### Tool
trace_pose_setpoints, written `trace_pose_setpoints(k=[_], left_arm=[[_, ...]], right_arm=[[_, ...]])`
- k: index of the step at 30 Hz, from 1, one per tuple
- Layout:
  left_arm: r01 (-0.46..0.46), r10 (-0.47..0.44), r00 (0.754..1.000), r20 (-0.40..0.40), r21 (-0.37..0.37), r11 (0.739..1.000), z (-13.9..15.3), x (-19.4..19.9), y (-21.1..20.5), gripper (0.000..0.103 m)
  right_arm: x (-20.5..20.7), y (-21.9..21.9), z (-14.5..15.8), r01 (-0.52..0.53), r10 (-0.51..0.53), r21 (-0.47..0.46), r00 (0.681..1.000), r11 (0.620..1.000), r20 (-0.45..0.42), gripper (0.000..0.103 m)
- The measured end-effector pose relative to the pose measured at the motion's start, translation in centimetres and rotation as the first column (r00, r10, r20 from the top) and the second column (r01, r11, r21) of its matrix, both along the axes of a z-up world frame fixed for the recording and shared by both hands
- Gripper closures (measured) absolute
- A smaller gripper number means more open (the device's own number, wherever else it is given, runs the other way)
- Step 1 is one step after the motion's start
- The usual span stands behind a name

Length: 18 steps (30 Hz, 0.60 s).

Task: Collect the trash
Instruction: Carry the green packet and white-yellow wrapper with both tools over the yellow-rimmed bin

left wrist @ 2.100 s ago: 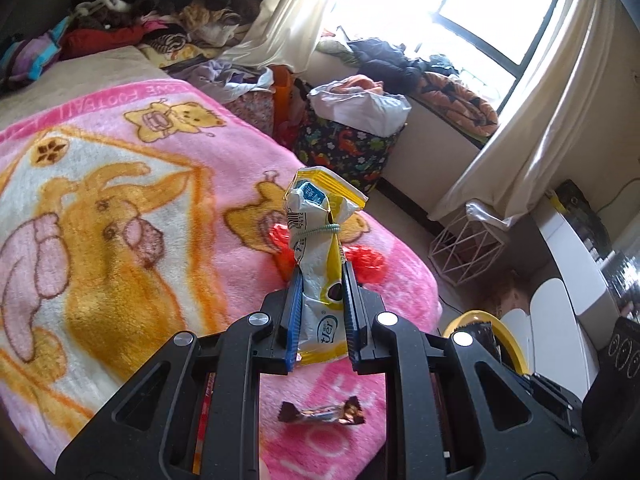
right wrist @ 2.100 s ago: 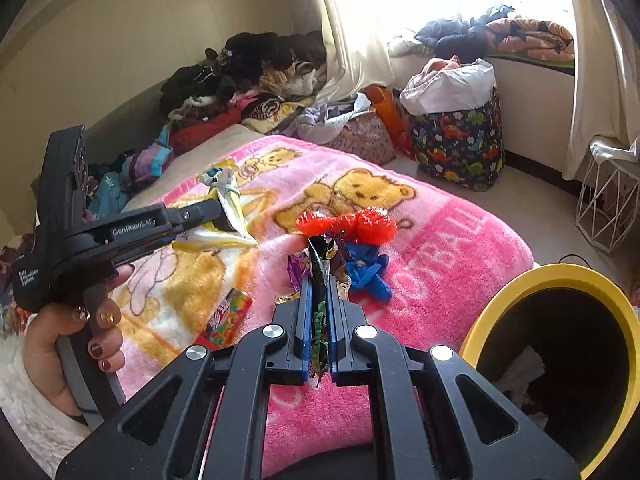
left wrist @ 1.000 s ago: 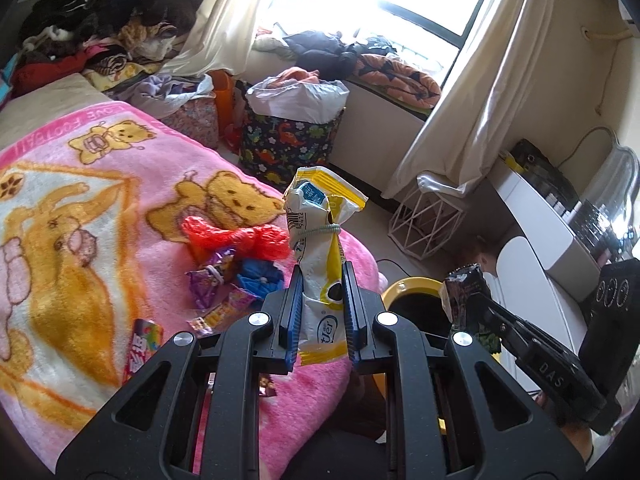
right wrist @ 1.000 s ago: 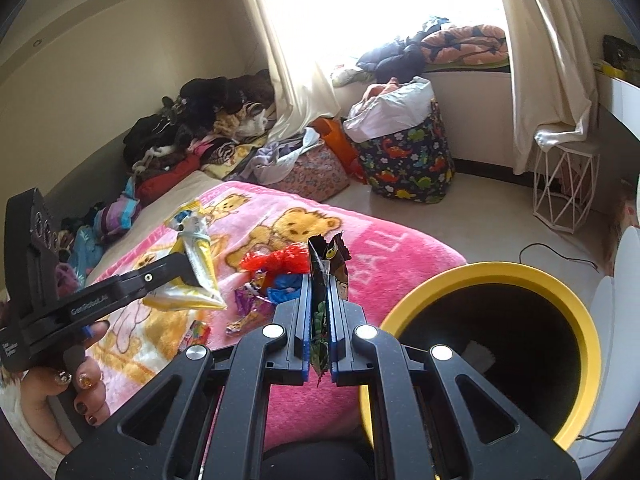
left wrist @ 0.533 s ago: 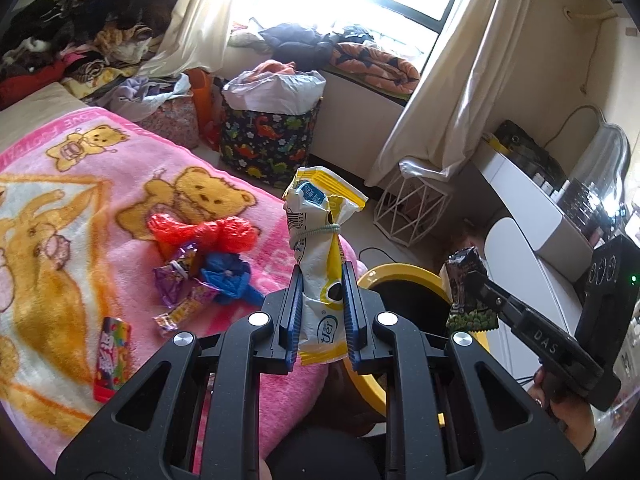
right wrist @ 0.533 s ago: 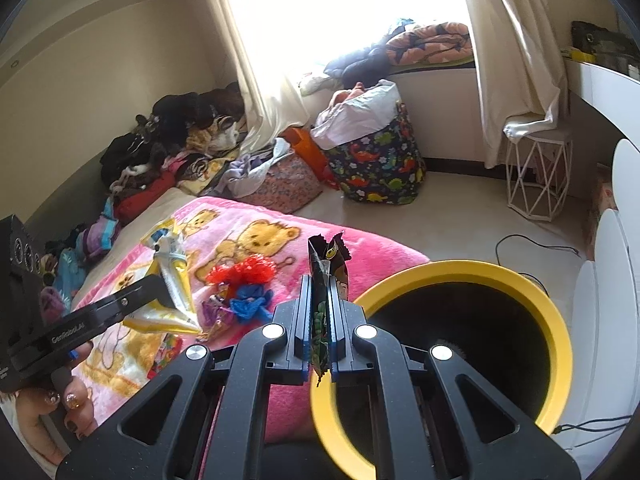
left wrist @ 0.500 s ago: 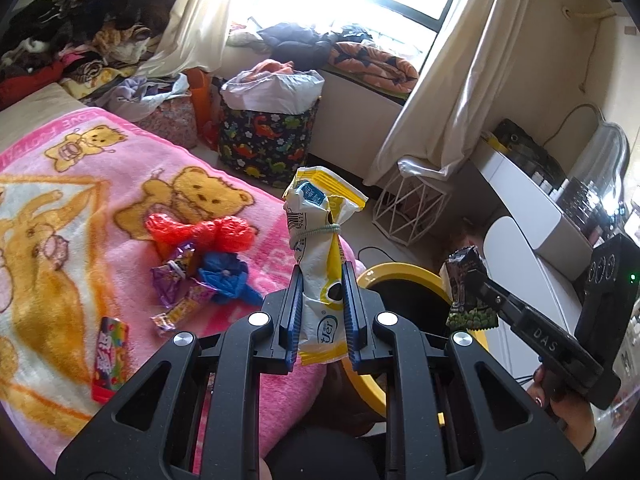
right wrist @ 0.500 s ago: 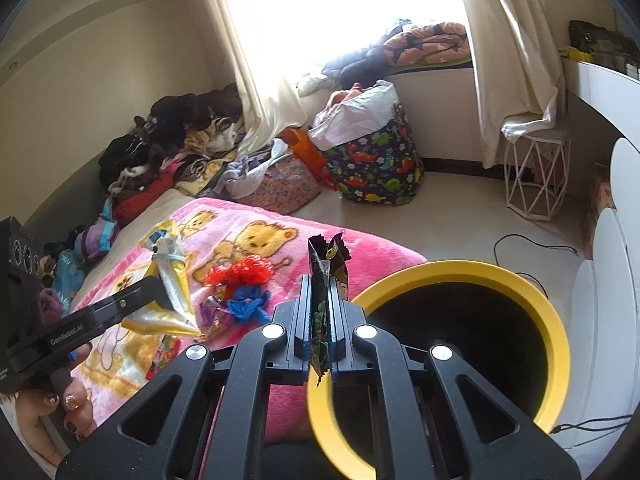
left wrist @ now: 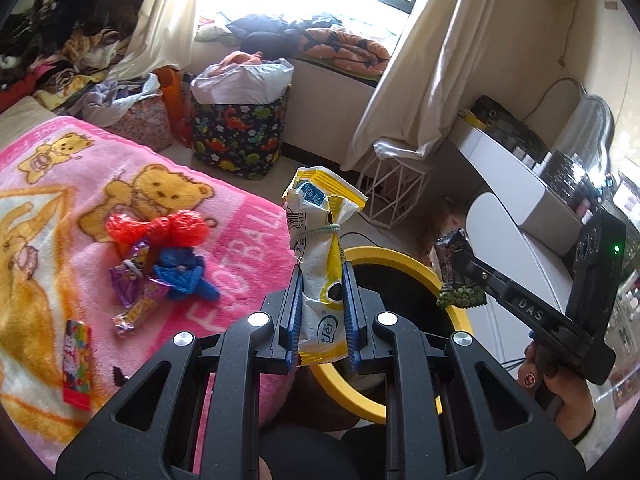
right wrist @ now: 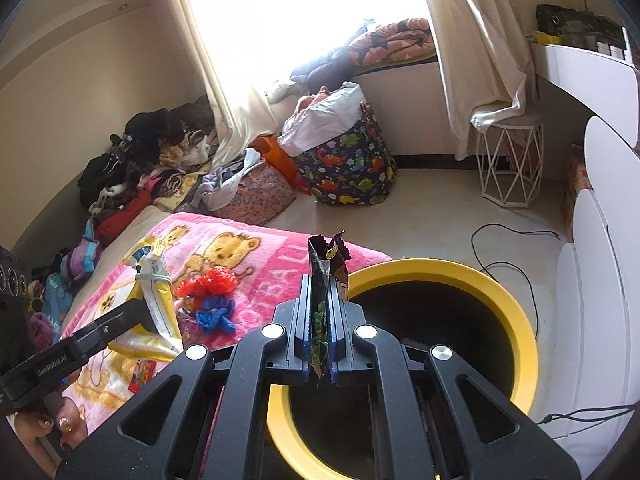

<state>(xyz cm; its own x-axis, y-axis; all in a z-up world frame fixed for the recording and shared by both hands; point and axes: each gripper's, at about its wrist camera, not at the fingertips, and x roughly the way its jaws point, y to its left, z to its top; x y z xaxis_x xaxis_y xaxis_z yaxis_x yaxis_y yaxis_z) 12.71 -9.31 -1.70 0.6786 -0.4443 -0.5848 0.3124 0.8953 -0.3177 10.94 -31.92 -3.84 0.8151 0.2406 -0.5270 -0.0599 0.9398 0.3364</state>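
Note:
My left gripper (left wrist: 322, 280) is shut on a yellow and white snack bag (left wrist: 320, 248) tied with a rubber band, held upright over the near rim of the yellow-rimmed black bin (left wrist: 404, 258). My right gripper (right wrist: 319, 292) is shut on a dark snack wrapper (right wrist: 326, 264) and holds it above the bin's left rim (right wrist: 516, 320). In the left wrist view the right gripper (left wrist: 460, 276) hangs over the bin's right side. More trash lies on the pink blanket (left wrist: 240, 240): a red plastic bag (left wrist: 160, 228), a blue wrapper (left wrist: 180, 272), purple candy wrappers (left wrist: 128, 280) and a colourful candy pack (left wrist: 76, 360).
A dinosaur-print basket (left wrist: 240, 136) and a white wire stool (left wrist: 396, 188) stand on the floor by the window. A white desk (left wrist: 516, 200) is at the right. Clothes are piled at the bed's far end (right wrist: 148, 168). A black cable (right wrist: 504, 248) lies on the floor.
Both grippers have swung from over the blanket to the bin, each still holding its wrapper. The bin now sits under both of them.

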Motion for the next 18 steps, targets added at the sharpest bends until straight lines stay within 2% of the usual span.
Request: trace_pose_setpoints(k=[18], left_arm=[[0.116, -0.114, 0.992, -0.047, 0.027, 0.993, -2.5, 0.1, -5.0, 0.09]], right_arm=[[0.3, -3.6, -2.2, 0.078, -0.077, 0.023, 0.995, 0.997, -0.058, 0.096]])
